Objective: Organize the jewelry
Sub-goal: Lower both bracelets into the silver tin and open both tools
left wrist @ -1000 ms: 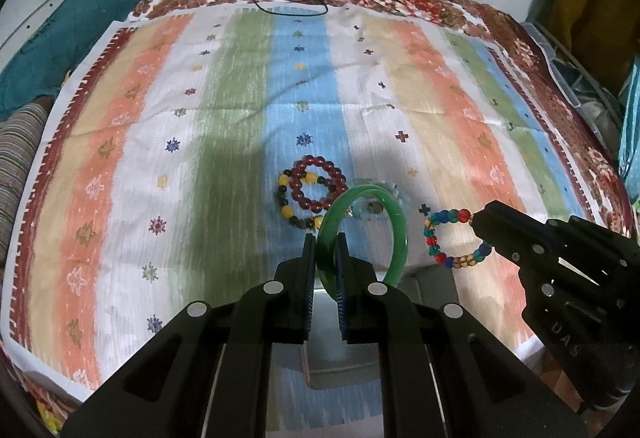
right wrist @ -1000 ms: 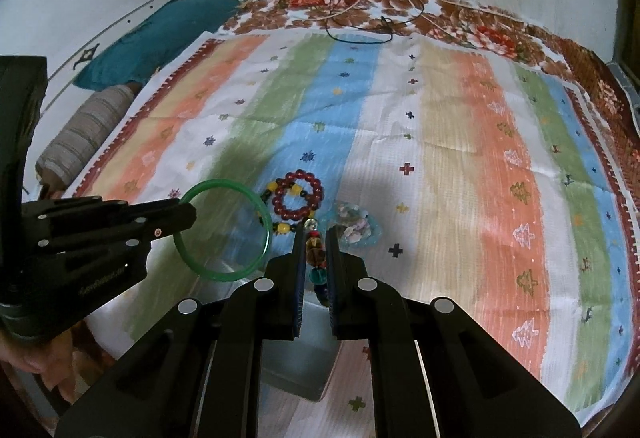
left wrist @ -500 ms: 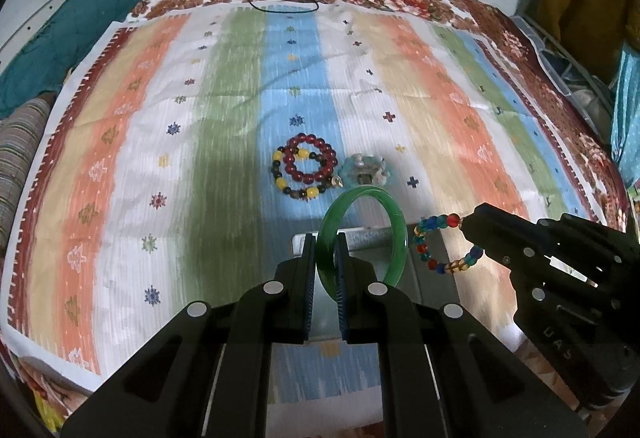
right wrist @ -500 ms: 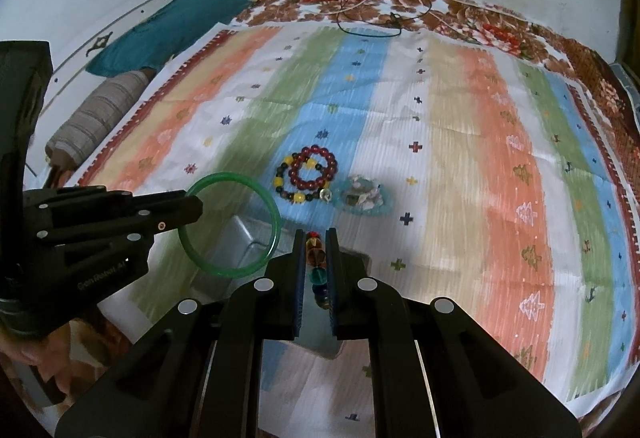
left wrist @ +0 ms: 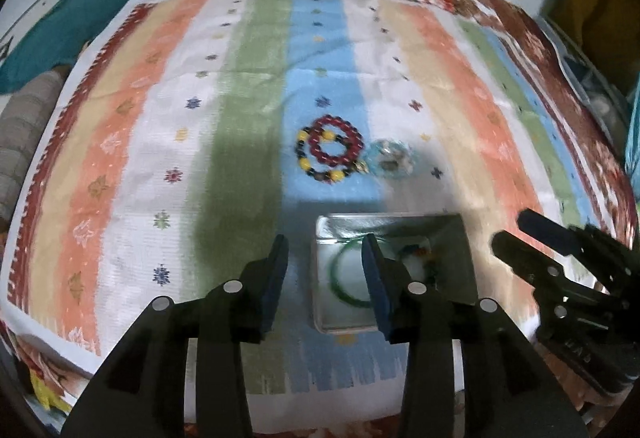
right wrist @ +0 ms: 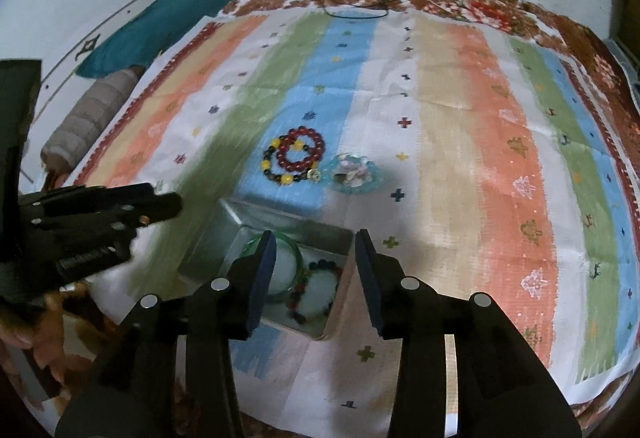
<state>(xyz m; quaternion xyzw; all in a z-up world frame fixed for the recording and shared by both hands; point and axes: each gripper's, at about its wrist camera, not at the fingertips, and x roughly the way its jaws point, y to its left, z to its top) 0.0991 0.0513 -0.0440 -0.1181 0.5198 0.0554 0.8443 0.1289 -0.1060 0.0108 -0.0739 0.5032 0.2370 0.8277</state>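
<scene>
The left gripper [left wrist: 324, 258] stands with its jaws spread wide and nothing between them, poised just above the near-left rim of a shallow metal tin [left wrist: 320, 278]. The right gripper [right wrist: 315, 254] is likewise spread wide and empty, hanging directly over the same tin [right wrist: 208, 242], whose tall side wall shows pale on the right in the right wrist view. Inside the tin lies a green bangle [left wrist: 340, 286], flat on the pale floor toward the left, and beside it, toward the right, a bracelet of mixed coloured beads [right wrist: 316, 282]; the two sit close together, and the blur hides whether they touch. Beyond the tin, on the blue stripe of the striped cloth [left wrist: 248, 77], a dark red bead bracelet [left wrist: 336, 141] lies nested within a looser strand of yellow and dark beads [left wrist: 316, 165]. Just to the right of these rests a small pale blue-green piece of jewelry [left wrist: 390, 155], too blurred to name more closely. A thin dark cord [right wrist: 356, 13] loops at the far edge of the cloth, and a teal cushion [right wrist: 160, 21] and a striped roll [right wrist: 86, 117] lie off its left side.
</scene>
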